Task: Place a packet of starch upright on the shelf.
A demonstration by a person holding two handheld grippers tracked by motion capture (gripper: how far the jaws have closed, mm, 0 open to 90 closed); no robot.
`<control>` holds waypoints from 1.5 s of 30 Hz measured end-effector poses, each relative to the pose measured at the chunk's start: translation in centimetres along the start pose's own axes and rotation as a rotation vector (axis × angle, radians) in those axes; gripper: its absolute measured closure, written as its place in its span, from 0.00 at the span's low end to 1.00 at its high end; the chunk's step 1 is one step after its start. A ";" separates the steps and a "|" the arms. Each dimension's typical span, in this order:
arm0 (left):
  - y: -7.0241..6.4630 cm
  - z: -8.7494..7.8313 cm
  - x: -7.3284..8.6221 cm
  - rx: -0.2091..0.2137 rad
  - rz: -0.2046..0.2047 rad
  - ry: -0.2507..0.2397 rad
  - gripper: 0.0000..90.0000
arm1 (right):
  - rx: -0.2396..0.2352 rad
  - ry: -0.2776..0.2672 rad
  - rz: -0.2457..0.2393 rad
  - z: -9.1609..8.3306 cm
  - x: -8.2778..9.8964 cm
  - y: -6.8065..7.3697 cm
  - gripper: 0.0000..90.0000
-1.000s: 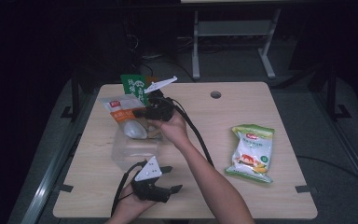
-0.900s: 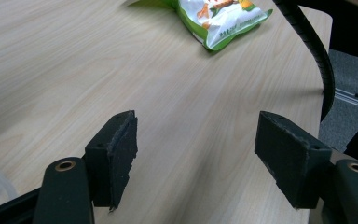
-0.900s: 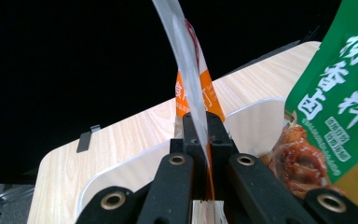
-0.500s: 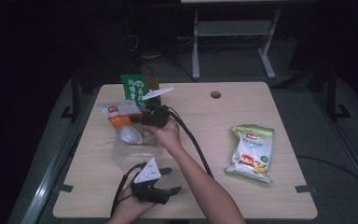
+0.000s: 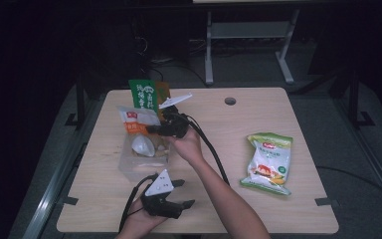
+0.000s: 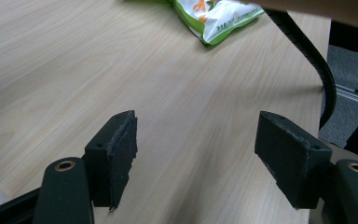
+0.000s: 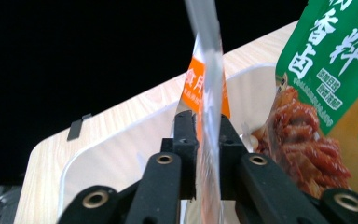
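The pale wooden surface [image 5: 214, 134] carries a clear plastic bin [image 5: 142, 162] near its left edge. A green sauce packet [image 5: 143, 93] stands upright at the bin's far end, beside an orange-and-white pouch [image 5: 135, 121]. The right tongs [image 7: 207, 135] have just been opening slightly yet clench the pouch's clear, glossy edge over the bin. A green-and-white snack bag [image 5: 268, 162] lies well apart. The left tongs [image 6: 196, 154] rest released, jaws wide over bare wood.

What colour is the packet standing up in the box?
Green with white writing on the packet; clearest in the right gripper view.
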State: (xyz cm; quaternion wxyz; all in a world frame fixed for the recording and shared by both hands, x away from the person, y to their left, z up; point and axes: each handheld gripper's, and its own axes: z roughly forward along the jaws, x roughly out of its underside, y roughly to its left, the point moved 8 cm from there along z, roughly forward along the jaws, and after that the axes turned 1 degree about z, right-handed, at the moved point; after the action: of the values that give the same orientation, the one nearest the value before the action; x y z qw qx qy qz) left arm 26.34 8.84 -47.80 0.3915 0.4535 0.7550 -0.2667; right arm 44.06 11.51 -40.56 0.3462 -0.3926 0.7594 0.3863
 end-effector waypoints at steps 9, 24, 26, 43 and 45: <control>-0.2 0.3 0.1 0.001 0.000 0.006 0.33 | 0.025 0.043 -0.039 -1.0 0.7 0.0 0.99; -0.1 0.3 0.1 -0.003 0.004 0.005 0.33 | 0.020 0.062 -0.024 -1.2 1.8 -0.4 0.93; -0.1 0.3 0.1 -0.003 0.005 0.003 0.33 | 0.018 0.070 -0.024 -1.2 1.9 -0.5 0.82; -0.2 0.3 0.0 -0.002 0.009 0.003 0.33 | 0.024 0.213 -0.030 -0.3 4.9 -0.9 0.99; -0.2 0.3 0.0 -0.004 0.011 0.004 0.33 | 0.031 0.209 -0.033 -0.4 4.8 -0.9 0.94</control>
State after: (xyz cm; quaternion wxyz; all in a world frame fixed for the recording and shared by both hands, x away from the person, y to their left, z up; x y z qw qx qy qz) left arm 26.32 8.54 -47.92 0.3924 0.4575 0.7536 -0.2622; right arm 42.61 9.22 -44.60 0.2776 -0.4376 0.7907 0.3259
